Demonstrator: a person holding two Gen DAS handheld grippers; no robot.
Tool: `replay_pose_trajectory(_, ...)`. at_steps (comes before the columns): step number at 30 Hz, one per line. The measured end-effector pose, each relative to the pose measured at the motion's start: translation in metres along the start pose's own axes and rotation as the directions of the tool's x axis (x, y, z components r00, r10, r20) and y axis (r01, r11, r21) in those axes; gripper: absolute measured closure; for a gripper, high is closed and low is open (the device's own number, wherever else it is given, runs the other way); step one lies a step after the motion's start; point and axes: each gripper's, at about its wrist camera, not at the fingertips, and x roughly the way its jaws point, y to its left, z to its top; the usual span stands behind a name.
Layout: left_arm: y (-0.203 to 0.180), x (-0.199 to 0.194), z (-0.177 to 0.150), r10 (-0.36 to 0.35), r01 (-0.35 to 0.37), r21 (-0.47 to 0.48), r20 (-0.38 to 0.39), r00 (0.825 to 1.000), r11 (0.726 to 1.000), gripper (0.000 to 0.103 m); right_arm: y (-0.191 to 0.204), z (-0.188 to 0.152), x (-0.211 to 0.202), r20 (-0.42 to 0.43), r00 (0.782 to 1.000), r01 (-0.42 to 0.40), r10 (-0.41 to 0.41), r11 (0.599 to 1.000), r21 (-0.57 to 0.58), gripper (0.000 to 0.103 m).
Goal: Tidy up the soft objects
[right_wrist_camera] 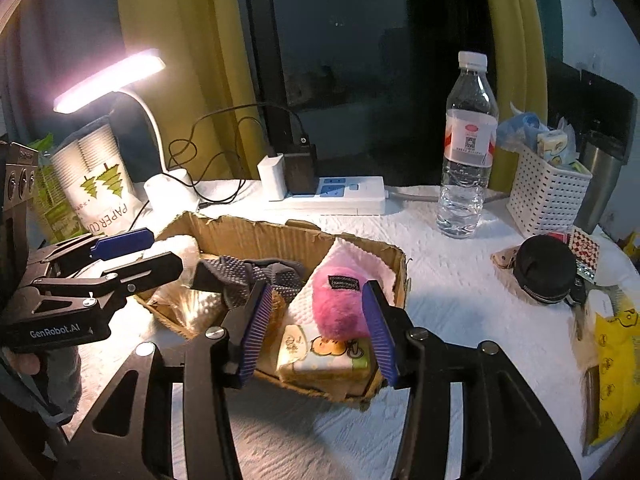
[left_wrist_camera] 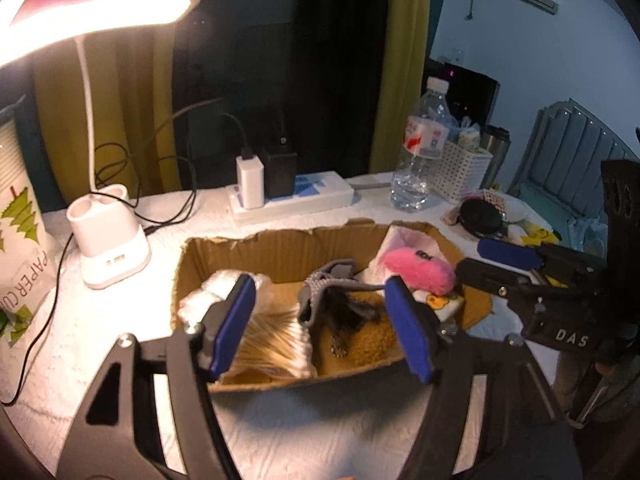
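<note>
White-papered surface (right_wrist_camera: 460,292), lamp-lit. I see both tongs released: left tongs (left_wrist_camera: 324,326) over brown cardboard box (left_wrist_camera: 280,246), right tongs (right_wrist_camera: 316,330) flanking fluffy pink plush toy (right_wrist_camera: 340,304) lying inside box, not gripping.

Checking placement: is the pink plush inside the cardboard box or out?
Inside: the pink plush lies within the cardboard box walls, atop white tissue.

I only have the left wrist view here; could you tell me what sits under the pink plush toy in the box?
Observer: A small tissue pack with cartoon print lies under the pink plush toy.
Operator: Are the right tongs gripping the toy?
Observer: No, the right tongs are open, the pads clear of it.
Operator: Anything right of the black pouch?
Observer: A yellow packet lies near the table's right edge.
</note>
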Motion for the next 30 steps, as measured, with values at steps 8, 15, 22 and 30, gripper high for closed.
replay_pose_trajectory(8, -0.003, -0.032, -0.005, 0.002, -0.002, 0.003, 0.038, 0.999, 1.000, 0.034, 0.014, -0.004, -0.026, 0.022, 1.000, 0.009, -0.009, 1.000, -0.017, 0.053)
replay_pose_trajectory(15, -0.007, -0.060, -0.012, 0.003, -0.003, 0.007, 0.068, 0.998, 1.000, 0.034, 0.025, -0.010, -0.050, 0.046, 0.999, 0.019, -0.017, 1.000, -0.025, 0.053)
replay_pose_trajectory(22, -0.013, -0.087, -0.020, 0.003, -0.004, 0.013, 0.097, 0.995, 1.000, 0.033, 0.036, -0.017, -0.075, 0.069, 0.997, 0.029, -0.026, 0.999, -0.036, 0.053)
replay_pose_trajectory(30, -0.021, -0.118, -0.027, 0.020, -0.022, 0.014, 0.138, 0.990, 1.000, 0.016, 0.043, -0.022, -0.105, 0.110, 0.993, 0.050, -0.046, 0.998, -0.038, 0.041)
